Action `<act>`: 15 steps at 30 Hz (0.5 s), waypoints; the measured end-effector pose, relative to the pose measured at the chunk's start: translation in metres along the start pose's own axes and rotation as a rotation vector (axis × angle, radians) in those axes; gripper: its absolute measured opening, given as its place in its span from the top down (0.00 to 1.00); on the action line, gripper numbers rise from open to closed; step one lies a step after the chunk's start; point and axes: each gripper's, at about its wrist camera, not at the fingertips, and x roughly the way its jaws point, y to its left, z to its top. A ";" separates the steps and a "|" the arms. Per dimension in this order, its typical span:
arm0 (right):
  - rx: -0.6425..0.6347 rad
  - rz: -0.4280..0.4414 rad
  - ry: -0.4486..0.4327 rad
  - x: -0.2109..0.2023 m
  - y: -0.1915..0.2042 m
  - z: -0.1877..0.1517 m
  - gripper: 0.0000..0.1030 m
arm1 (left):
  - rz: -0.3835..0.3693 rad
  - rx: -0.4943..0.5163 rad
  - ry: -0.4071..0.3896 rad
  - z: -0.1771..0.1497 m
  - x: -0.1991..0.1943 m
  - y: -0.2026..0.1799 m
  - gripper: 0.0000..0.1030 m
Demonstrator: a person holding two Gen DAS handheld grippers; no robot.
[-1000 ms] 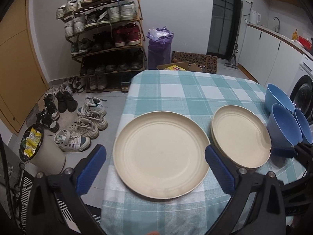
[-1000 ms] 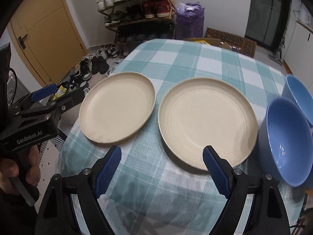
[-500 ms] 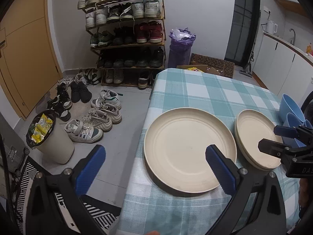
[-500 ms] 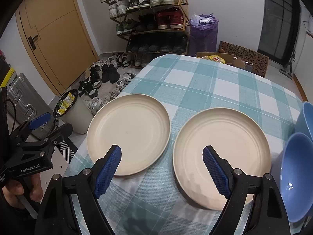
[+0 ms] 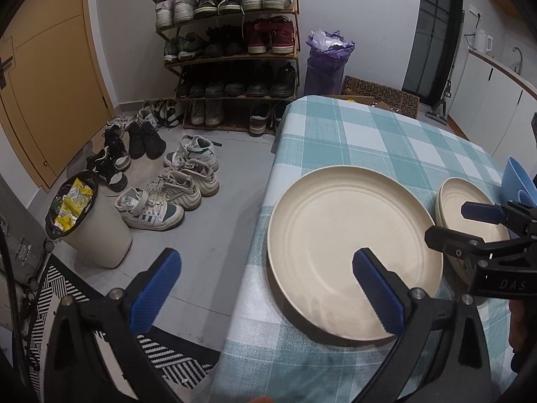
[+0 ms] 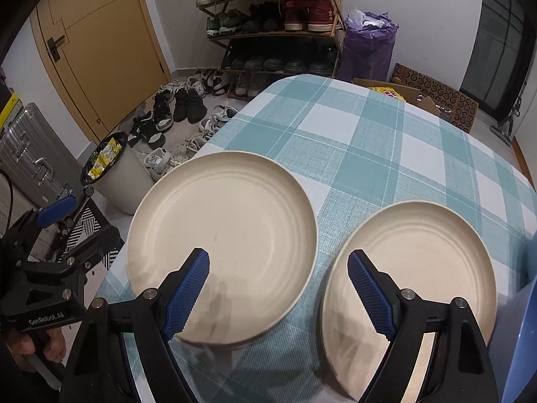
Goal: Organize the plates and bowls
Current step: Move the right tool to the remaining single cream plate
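At the right claw (image 6: 278,258): gapes wide, grips nothing, hangs low over the near rims of two cream plates, one blue pad above each. Looks, going by the task, like a line-up for lifting the left plate (image 6: 221,228) onto the right plate (image 6: 419,258).

At the left claw (image 5: 265,257): likewise stands wide and empty, straddles the edge of the counter (image 6: 369,127), one pad over the left plate's near side, the other out above the floor. Seems poised to take that rim from the outside.

On the checked cloth of the counter: both plates flat, side by side, just apart, close to the near edge and so within easy reach of either claw. On the right plate, in the left wrist view, a thicker-looking rim, possibly a stack; hard to tell. Beyond it, at the counter's right edge, blue bowls (image 5: 515,178) grouped close together, probably sorted already.

Reads "GenRobot.AI" on the left claw's black body, above the hand (image 6: 33,346) gripping its handle. Reads "DAS", then cuts off, on the right claw's body in the left wrist view.

Farther out: shoe rack (image 5: 231,43) against the wall, bin (image 5: 90,231) holding yellow packets, printing too small to read.
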 end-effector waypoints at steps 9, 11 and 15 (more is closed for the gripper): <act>0.017 0.007 0.054 0.034 -0.007 0.011 0.17 | 0.003 -0.014 0.057 -0.001 0.026 0.001 0.00; 0.017 0.001 0.058 0.037 -0.008 0.013 0.17 | 0.001 -0.012 0.067 0.000 0.029 0.001 0.01; 0.021 0.013 0.060 0.038 -0.007 0.018 0.18 | -0.009 -0.014 0.082 0.000 0.035 0.000 0.05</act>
